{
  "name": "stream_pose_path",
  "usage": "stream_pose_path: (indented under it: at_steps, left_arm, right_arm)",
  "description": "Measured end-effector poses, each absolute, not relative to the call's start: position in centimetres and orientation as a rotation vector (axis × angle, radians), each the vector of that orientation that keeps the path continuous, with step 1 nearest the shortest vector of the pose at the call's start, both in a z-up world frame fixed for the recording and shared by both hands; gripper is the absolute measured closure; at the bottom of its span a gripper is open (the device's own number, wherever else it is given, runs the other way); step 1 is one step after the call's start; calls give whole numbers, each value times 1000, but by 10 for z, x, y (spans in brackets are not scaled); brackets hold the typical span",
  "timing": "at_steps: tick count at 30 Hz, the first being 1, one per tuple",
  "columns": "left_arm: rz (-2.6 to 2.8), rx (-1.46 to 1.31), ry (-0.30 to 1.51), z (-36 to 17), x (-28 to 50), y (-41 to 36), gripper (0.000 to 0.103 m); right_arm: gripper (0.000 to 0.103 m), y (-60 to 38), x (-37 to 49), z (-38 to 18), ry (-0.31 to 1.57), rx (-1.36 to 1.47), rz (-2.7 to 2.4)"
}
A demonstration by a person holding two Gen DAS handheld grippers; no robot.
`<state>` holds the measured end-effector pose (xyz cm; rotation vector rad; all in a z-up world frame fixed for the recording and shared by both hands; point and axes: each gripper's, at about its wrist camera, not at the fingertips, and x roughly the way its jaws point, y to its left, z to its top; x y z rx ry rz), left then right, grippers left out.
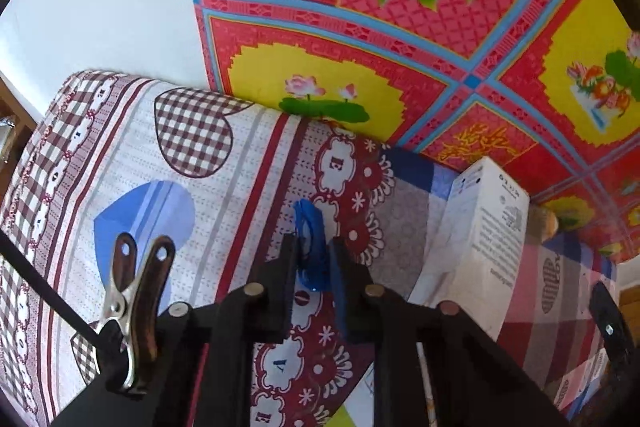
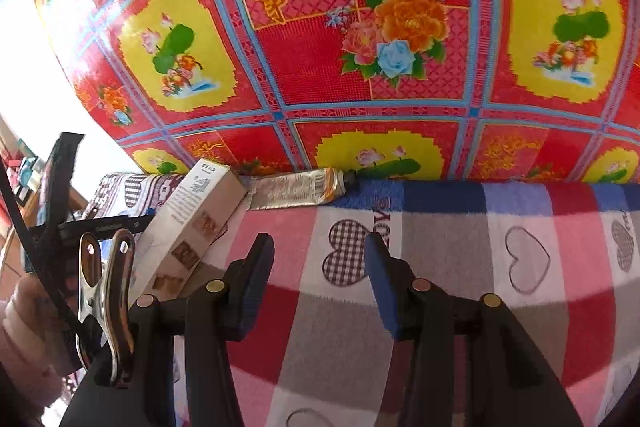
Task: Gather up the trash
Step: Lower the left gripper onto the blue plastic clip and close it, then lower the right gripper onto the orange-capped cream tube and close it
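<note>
My left gripper [image 1: 314, 251] is shut on a small blue plastic ring-shaped piece [image 1: 310, 247], held above the patterned bedsheet [image 1: 224, 155]. A white cardboard box [image 1: 480, 239] lies on the bed just to its right; it also shows in the right wrist view [image 2: 192, 223]. A squeezed metallic tube [image 2: 300, 189] lies behind the box at the foot of the red floral cloth. My right gripper [image 2: 320, 267] is open and empty above the checked blanket [image 2: 440, 267], nearer me than the tube.
A red floral cloth [image 2: 360, 27] rises like a wall behind the bed. The left gripper's black frame [image 2: 60, 211] shows at the left of the right wrist view. A white wall [image 1: 100, 7] and wooden furniture [image 1: 12, 131] are at the far left.
</note>
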<state>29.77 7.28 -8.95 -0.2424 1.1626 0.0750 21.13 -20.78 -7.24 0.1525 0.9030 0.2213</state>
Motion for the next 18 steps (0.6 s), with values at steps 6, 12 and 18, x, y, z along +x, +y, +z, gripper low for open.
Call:
stream_pose_path:
  at_steps: [6, 12, 18]
  left_arm:
    - [71, -184, 1142, -90, 299, 64, 86]
    - [71, -131, 1129, -88, 297, 44, 86]
    - [62, -168, 1130, -88, 303, 43, 86]
  right_arm:
    - [55, -205, 241, -93, 916, 138, 247]
    - [55, -202, 270, -114, 944, 124, 224]
    - [55, -202, 290, -124, 951, 140, 204]
